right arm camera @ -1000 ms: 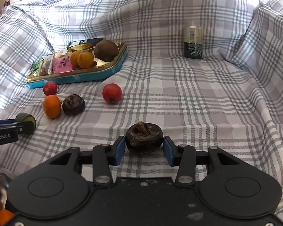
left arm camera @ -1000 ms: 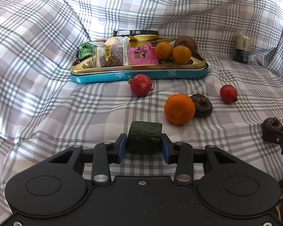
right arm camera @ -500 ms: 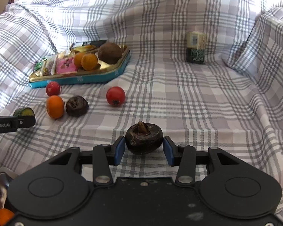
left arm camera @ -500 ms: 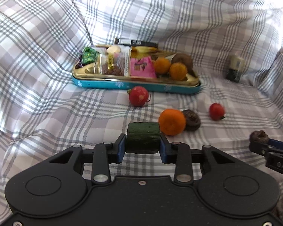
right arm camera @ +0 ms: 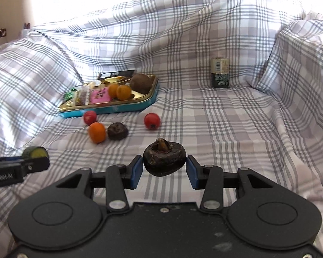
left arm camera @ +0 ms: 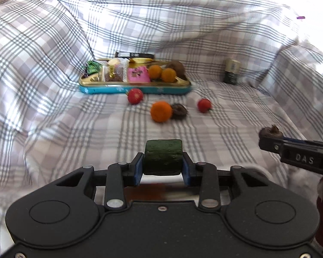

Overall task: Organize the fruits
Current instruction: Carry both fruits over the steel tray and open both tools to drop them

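My left tool (left arm camera: 163, 168) is clenched on a green cucumber piece (left arm camera: 163, 157), its cut ends against the two pads, so its long axis runs from 9 to 3 o'clock. My right tool (right arm camera: 164, 169) grips a dark water chestnut (right arm camera: 164, 161), stem up. The tin tray (left arm camera: 135, 89) lies at 12 o'clock from the left tool and at about 10 o'clock from the right, well apart from both. I judge the left hand has the straighter line to it. The loose orange (left arm camera: 161, 114) and two red fruits lie on the checked cloth (left arm camera: 53, 118) between the tools and the tray, in the left tool's path.
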The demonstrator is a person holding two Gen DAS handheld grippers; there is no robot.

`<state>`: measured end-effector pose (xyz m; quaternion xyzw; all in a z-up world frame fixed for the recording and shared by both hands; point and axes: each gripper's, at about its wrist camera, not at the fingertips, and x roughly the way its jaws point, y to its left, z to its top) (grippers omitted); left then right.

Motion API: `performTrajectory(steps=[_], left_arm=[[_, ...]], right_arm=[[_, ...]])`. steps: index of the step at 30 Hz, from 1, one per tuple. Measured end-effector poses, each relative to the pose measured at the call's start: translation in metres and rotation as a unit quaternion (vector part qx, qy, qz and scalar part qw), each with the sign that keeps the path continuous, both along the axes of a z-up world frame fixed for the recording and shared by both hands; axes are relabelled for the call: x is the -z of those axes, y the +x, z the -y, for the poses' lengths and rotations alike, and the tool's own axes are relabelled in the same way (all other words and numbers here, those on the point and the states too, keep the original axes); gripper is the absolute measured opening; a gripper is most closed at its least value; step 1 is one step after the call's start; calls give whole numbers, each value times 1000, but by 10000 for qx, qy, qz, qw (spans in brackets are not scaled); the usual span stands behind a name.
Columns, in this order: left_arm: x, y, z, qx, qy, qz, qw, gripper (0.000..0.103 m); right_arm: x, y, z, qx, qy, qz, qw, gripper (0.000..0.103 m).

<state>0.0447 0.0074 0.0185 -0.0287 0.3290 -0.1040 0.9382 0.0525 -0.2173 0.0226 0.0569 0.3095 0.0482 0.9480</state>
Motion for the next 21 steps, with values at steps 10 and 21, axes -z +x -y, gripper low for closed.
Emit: performTrajectory(steps=[10,21], left_arm=[[18,-56,4,191,-208,-46,9996,45],[29,-80,11,182,-3,152,9997,45]], right_arm=[[1,-71,-7,-105,95,-3,9999,46],[22,-125,-16,-277,-84,163,9994,46]])
